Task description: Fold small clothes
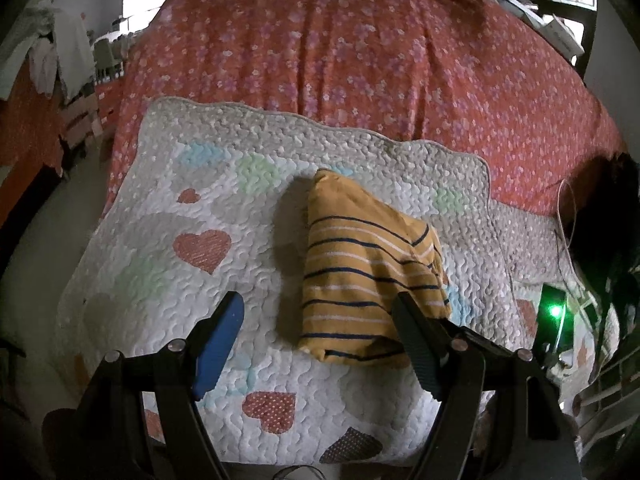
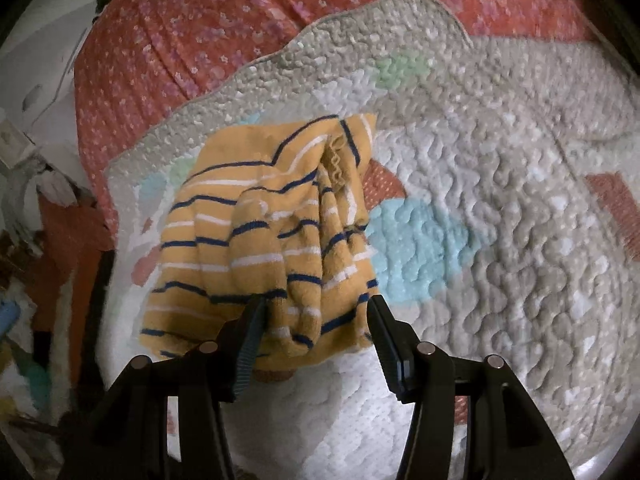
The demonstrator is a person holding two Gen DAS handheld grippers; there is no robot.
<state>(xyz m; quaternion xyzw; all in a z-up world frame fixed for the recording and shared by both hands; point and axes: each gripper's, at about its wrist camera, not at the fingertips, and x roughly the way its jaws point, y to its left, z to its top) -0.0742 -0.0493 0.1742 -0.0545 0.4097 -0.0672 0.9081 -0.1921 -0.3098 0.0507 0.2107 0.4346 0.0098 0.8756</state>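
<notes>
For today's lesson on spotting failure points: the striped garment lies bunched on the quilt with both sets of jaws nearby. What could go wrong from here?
1. The right gripper straddles several bunched layers of the striped garment; closing may pinch them all and drag the whole bundle.
2. The left gripper is open over the quilt, with one jaw beside the garment's edge; closing may catch the quilt or miss.

One striped garment (image 1: 360, 264), one quilt (image 1: 192, 280), one bedspread (image 1: 320, 48)

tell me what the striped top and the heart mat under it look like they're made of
Striped top: soft knit, probably cotton jersey; matte, with limp rolled folds and a ribbed edge.
Heart mat: quilted padded fabric, likely cotton; a puffy stitched pebble texture and a bound scalloped edge.
</notes>
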